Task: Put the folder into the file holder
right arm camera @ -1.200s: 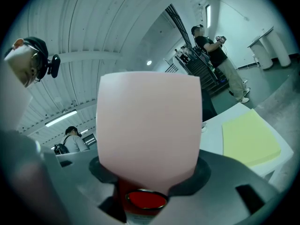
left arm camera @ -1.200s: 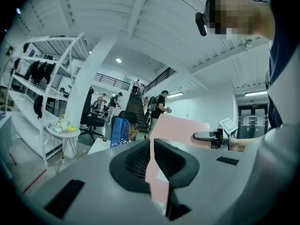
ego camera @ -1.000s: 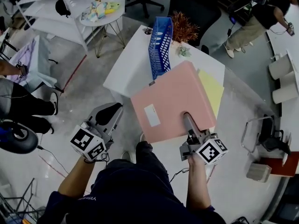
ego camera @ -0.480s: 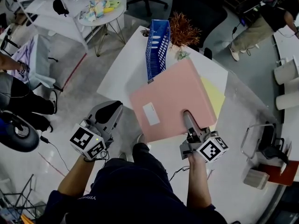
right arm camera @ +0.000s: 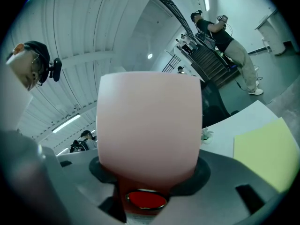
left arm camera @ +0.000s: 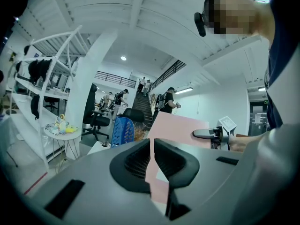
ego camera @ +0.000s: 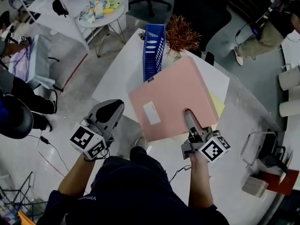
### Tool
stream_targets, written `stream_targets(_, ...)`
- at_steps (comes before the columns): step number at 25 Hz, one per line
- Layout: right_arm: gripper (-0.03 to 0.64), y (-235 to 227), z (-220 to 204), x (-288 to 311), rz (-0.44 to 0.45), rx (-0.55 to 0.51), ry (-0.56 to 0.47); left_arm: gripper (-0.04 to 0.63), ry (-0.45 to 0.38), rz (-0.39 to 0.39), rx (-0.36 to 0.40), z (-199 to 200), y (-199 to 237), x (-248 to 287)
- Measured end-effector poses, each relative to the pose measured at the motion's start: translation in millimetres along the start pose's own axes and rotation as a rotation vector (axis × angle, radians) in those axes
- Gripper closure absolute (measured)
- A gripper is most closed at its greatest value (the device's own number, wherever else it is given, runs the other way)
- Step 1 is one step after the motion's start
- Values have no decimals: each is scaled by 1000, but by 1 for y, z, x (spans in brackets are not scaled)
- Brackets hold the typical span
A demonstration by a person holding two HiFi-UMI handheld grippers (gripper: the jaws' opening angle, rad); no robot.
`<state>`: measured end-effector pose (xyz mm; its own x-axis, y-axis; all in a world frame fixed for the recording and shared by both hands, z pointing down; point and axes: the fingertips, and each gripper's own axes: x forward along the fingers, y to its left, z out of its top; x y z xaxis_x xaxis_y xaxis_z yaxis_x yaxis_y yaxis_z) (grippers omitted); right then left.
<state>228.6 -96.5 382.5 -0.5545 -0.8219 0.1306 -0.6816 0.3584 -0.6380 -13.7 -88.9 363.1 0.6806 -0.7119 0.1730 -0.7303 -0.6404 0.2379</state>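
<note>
A large pink folder with a white label hangs flat above the white table. My right gripper is shut on its near edge, and the folder fills the space between the jaws in the right gripper view. The blue mesh file holder stands upright on the table, just beyond the folder's far left corner. My left gripper hovers left of the folder, off the table's edge, jaws together and holding nothing. In the left gripper view the file holder and folder lie ahead.
A yellow folder lies on the table, mostly under the pink one. A dried orange plant stands behind the file holder. A black chair, a round side table and a wire rack surround the table; people stand nearby.
Both grippers have travelled forward toward the table. The pink folder now covers more of the yellow folder, and its far corner sits closer to the blue file holder.
</note>
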Motion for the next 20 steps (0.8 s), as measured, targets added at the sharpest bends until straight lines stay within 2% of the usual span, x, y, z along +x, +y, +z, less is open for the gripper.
stream_targets(9,357,-15,28,18,16,-4,-15,546,-7,26,-1,8,7,22)
stream_targets(20,357,-20,54,39,-17,-43,-46,546,-4,16,-22,6,24,38)
